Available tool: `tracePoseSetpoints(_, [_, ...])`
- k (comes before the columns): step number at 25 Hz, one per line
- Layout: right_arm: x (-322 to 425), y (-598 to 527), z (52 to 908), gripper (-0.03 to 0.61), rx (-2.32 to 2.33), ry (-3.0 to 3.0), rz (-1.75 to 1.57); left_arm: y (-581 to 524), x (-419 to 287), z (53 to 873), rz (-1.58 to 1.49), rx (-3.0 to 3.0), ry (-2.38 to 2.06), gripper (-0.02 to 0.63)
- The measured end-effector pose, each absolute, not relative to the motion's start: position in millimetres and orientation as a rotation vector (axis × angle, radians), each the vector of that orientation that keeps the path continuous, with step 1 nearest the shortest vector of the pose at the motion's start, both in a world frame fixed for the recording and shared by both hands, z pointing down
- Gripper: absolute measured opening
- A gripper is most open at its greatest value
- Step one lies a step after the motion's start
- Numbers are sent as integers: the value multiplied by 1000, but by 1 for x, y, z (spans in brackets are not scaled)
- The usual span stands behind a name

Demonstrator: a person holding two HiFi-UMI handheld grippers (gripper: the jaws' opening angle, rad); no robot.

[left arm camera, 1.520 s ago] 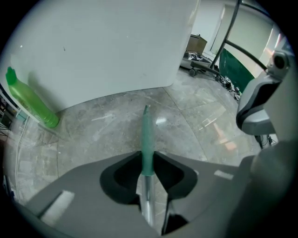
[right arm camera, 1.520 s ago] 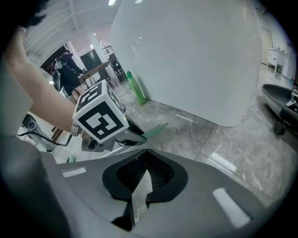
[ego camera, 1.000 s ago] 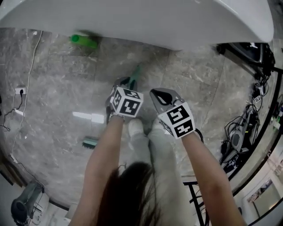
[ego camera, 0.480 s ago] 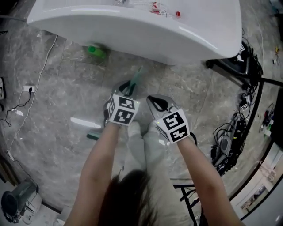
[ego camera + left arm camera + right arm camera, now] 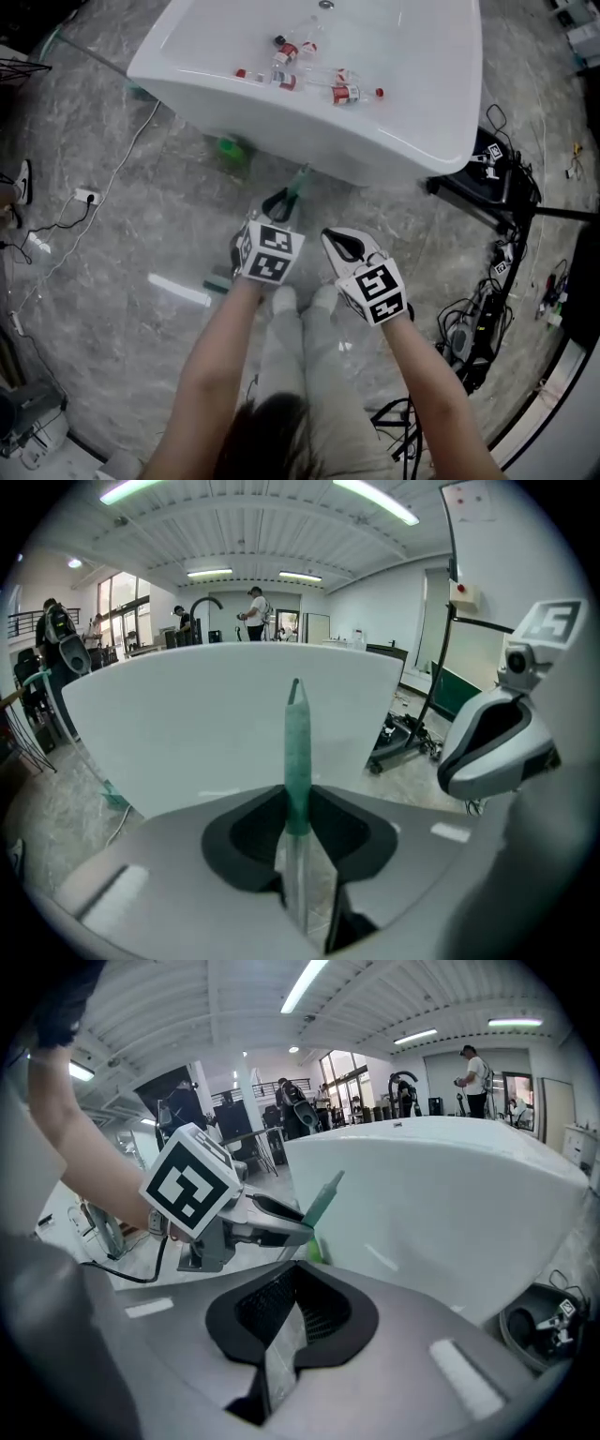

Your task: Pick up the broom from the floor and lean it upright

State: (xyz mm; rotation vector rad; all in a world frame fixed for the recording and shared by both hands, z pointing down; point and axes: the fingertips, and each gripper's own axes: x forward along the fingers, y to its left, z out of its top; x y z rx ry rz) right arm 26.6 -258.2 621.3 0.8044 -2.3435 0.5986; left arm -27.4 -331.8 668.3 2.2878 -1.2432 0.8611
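- Left tongs [image 5: 279,202] are clamped on the broom [image 5: 297,747]. The silver shaft is gripped just under the green end, which stands out past the tips.
- The broom is held tilted, with its green end pointed at the wall of the white tub [image 5: 412,141]. Whether the end touches the wall cannot be told.
- The brush head [image 5: 217,280] is seen low, to the left of the person's legs and over the marble floor [image 5: 141,328]. Contact with the floor cannot be told.
- Right tongs [image 5: 339,246] are drawn together with nothing between them. They are held just beside the left tongs, apart from the broom.
- Both tongs are slanted downward toward the tub.
- Small red-capped bottles [image 5: 342,92] are noted lying inside the tub.
- A green bottle [image 5: 232,150] is noted on the floor under the tub's rim.
- Cables [image 5: 487,309] are bunched on the floor at the right, and a socket strip [image 5: 86,197] lies at the left.
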Motion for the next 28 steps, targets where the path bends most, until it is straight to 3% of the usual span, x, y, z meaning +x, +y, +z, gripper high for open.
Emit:
tracePoseSetpoints(17, [21,-320,530,2,902,-2452,509,-413,-39,566,736,2340,-1405,81])
tracePoseSetpoints(28, [32,-316,534,2,910,-2441,528,-474,-35,535,702,2381,-1471,86])
